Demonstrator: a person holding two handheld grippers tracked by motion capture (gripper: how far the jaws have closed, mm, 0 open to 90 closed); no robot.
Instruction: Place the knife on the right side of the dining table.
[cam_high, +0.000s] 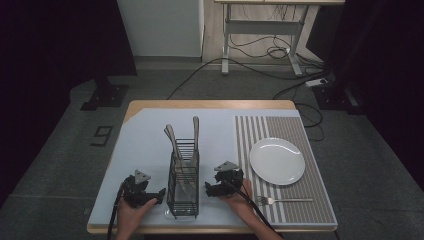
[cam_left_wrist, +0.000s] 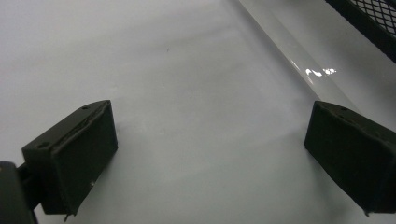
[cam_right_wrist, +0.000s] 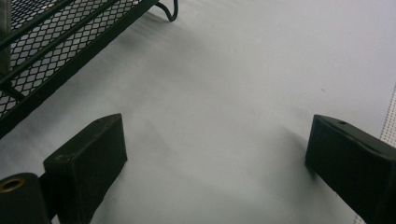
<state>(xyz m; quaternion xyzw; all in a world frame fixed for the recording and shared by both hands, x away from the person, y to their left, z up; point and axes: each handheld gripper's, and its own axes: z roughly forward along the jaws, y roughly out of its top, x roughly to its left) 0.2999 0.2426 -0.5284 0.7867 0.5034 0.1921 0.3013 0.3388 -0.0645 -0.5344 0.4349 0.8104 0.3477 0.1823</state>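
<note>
A black wire cutlery rack (cam_high: 183, 175) stands upright in the middle of the pale table mat (cam_high: 145, 145), with several pieces of cutlery (cam_high: 194, 135) sticking up out of it. My left gripper (cam_high: 150, 196) rests on the mat just left of the rack, jaws wide apart over bare mat (cam_left_wrist: 205, 140). My right gripper (cam_high: 215, 187) rests just right of the rack, open as well, nothing between its jaws (cam_right_wrist: 215, 163). The rack's mesh edge (cam_right_wrist: 60, 51) shows at the upper left of the right gripper view. A fork (cam_high: 282, 200) lies on the striped placemat near the front edge.
A white plate (cam_high: 277, 161) sits on the striped placemat (cam_high: 320, 200) at the right. A clear tray rim (cam_left_wrist: 289, 51) under the rack crosses the left gripper view. Beyond the table are a desk frame (cam_high: 260, 30) and floor cables.
</note>
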